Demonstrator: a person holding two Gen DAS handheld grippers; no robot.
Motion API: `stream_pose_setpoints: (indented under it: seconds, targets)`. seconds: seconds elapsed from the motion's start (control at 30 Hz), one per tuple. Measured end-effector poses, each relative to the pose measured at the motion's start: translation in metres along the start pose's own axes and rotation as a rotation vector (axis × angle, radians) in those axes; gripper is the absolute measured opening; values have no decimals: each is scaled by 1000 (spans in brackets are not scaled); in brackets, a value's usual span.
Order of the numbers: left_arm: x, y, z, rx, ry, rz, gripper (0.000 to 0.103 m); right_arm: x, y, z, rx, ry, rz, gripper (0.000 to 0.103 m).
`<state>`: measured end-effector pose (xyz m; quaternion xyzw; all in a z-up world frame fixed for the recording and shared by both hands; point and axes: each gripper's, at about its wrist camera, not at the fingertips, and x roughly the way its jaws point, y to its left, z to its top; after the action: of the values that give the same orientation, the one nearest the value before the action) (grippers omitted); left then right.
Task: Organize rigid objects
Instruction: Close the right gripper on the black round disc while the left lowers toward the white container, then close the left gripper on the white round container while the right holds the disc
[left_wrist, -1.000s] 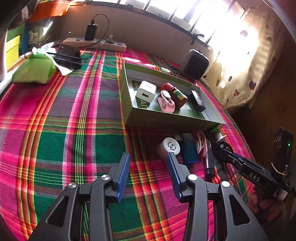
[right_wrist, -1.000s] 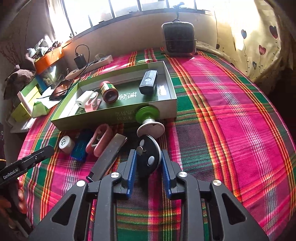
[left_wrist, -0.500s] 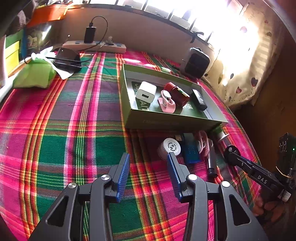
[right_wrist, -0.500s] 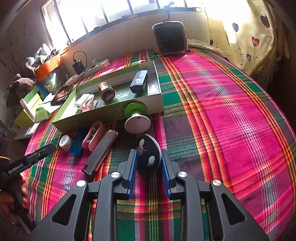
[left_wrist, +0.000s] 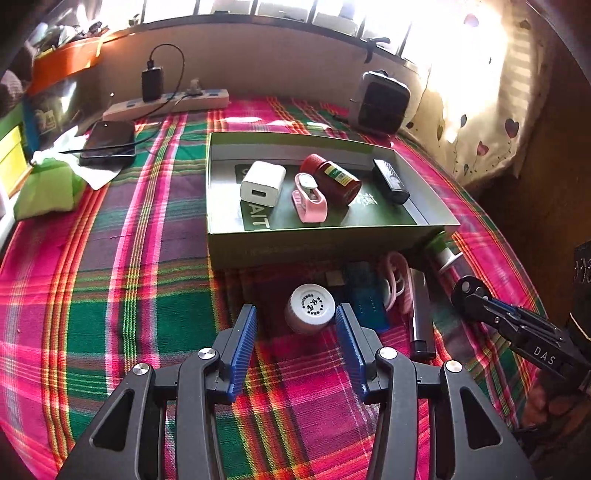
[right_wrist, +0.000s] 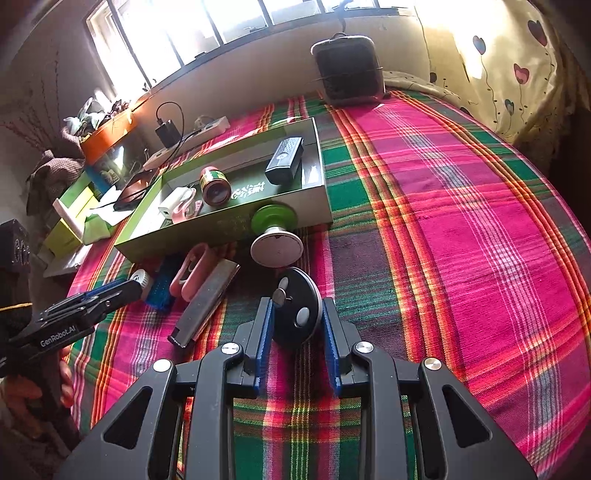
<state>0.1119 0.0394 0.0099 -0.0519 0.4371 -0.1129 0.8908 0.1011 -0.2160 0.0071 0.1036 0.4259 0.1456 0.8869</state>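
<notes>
Black disc (right_wrist: 297, 310) is what we're gripping edge-on in the right gripper (right_wrist: 297, 325), jaws closed on its rim, lifting it toward the green tray (right_wrist: 317, 206), while the left gripper (left_wrist: 295, 325) is spread wide around the white bottle (left_wrist: 309, 308).

Blown-out window (left_wrist: 280, 14) glare, fisheye-bent edges, dim vignetted corners, sharp centre.

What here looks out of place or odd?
Nothing looks damaged or spilled. Several items still lie outside the green box, along its near wall: a white bottle, a pink clip and a grey bar.
</notes>
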Motion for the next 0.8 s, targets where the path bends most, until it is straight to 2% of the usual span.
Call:
stream_pose_setpoints:
  seconds: [0.2,0.67,0.73,0.8]
  targets:
    - [8,-5,3,20,7,51,44,1,1,0,-9,3,7,27]
    - [13,-7,8,28,-14,74,43,2,0,1,-8,3,9,27]
    - [12,-6,7,20,-19,68,42,2,0,1,-8,2,8,27]
    - [11,-3,7,7,-23,70,30,2,0,1,-9,3,7,27]
